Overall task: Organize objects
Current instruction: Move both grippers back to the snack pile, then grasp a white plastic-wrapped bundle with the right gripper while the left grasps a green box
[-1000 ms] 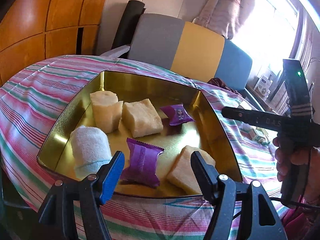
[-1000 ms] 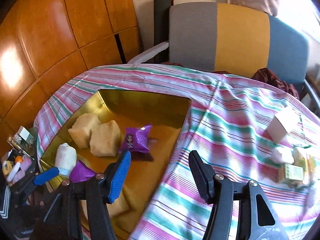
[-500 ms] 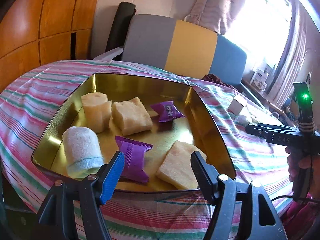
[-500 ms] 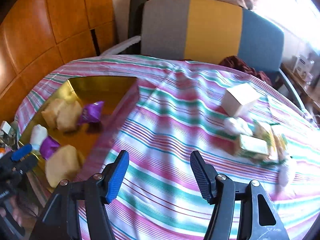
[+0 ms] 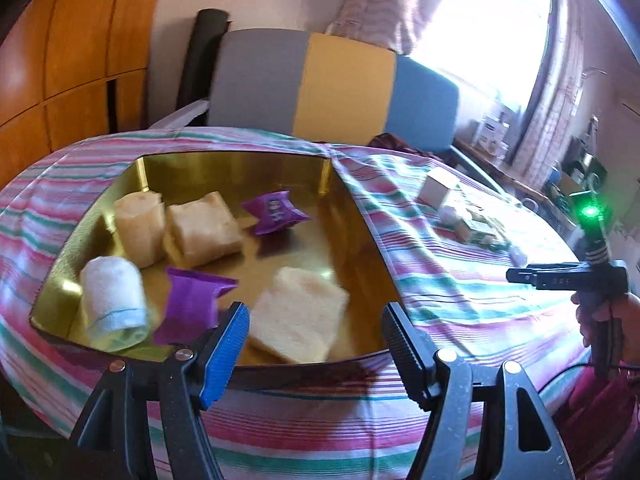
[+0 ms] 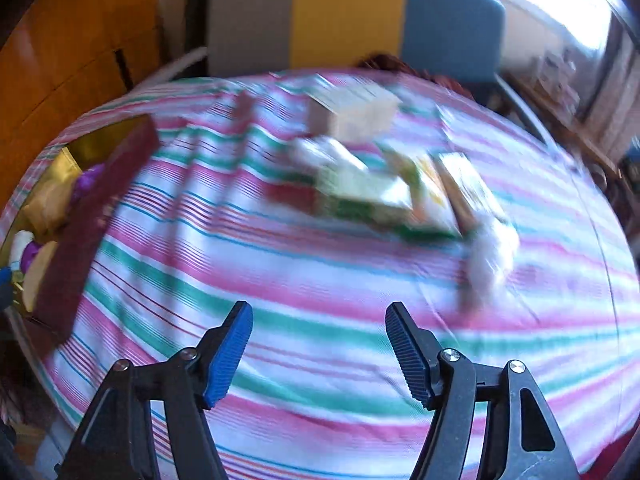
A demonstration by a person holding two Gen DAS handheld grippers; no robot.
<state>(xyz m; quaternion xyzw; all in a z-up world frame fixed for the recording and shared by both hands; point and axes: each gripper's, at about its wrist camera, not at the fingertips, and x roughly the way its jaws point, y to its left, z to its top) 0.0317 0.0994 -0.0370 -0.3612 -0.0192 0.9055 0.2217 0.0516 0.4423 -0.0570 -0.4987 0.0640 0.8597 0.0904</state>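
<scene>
A gold tray (image 5: 352, 216) on the striped tablecloth holds yellow sponges (image 5: 204, 228), two purple packets (image 5: 276, 213) and a rolled white towel (image 5: 114, 300). My left gripper (image 5: 314, 344) is open and empty at the tray's near rim. My right gripper (image 6: 318, 348) is open and empty above bare cloth; it shows from the side in the left wrist view (image 5: 560, 276). Ahead of it lies a blurred heap: a white box (image 6: 352, 112), green-and-yellow packets (image 6: 384, 196) and a white wad (image 6: 490, 256). The tray (image 6: 116, 148) sits at its far left.
A grey, yellow and blue chair back (image 5: 332, 88) stands behind the table. Orange wood panels (image 5: 60, 60) line the left wall. A bright window (image 5: 480, 20) and a cluttered shelf (image 5: 496, 136) are at the right. The table edge drops off just below both grippers.
My right gripper has swung right, from over the tray to over the cloth facing the heap of packets. My left gripper has turned slightly right; the tray's contents have not moved.
</scene>
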